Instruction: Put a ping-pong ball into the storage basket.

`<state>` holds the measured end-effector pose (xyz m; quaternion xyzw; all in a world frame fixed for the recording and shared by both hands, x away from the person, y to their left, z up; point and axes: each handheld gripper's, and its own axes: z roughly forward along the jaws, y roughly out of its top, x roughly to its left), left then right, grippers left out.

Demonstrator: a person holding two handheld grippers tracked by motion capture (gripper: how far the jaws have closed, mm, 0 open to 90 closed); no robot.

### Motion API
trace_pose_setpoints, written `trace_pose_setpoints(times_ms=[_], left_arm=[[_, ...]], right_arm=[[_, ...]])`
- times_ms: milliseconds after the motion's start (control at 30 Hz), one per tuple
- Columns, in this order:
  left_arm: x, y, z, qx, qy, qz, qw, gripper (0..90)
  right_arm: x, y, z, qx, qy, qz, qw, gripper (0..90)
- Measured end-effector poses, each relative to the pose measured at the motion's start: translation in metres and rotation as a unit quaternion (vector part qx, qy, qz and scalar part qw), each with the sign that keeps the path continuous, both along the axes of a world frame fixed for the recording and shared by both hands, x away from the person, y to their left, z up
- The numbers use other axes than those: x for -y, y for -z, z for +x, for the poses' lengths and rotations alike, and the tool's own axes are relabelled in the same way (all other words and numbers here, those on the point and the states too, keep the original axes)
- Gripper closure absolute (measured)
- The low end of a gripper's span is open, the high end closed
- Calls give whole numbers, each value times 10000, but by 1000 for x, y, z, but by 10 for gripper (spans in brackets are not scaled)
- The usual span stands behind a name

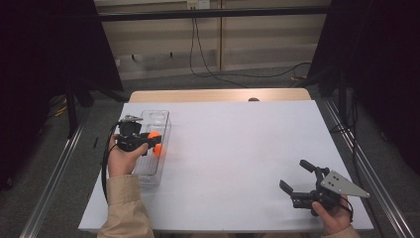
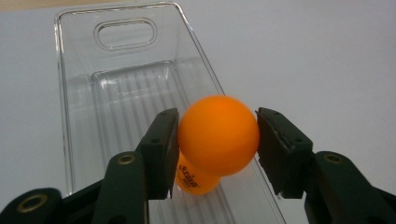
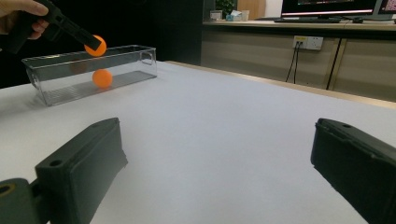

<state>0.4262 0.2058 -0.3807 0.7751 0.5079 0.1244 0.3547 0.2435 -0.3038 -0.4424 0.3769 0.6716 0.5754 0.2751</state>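
Orange table-tennis ball [image 2: 218, 134], smooth and round, sits clamped between the two black pads of the left claw [image 2: 217, 140], held over the clear plastic bin just above its right wall.

White desk [image 1: 237, 148], flat and matte, carries everything; a strip of pale wood shows along its far edge. Dark curtains flank it on both sides, and a grey carpeted floor [image 1: 237, 82] with black cables lies beyond. In the right gripper view a wood-panelled wall with a white socket stands past the desk, with monitors on a counter above.

Next in size is the clear rectangular plastic bin [image 2: 70, 116], long and narrow, with a ribbed floor, glossy see-through walls and an oval handle slot cut in its far end. It lies on the left part of the desk, lengthwise away from the person. Its walls rise around the space beneath the held ball.

Right claw [image 1: 297, 179] rests near the desk's right front corner, well apart from the bin, its black jaws spread wide with nothing between them and a grey three-cornered plate on top.

Second orange ball [image 2: 194, 179], bearing dark printed lettering, lies on the bin's ribbed floor directly under the held one, partly hidden by it.
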Motion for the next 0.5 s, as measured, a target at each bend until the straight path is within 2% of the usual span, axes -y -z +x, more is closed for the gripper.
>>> trace_pose_setpoints(times_ms=[500], left_arm=[[-1, 1, -1, 22, -57, -1, 10000, 466]], right_arm=[[0, 0, 0, 2, 0, -5, 10000, 18]])
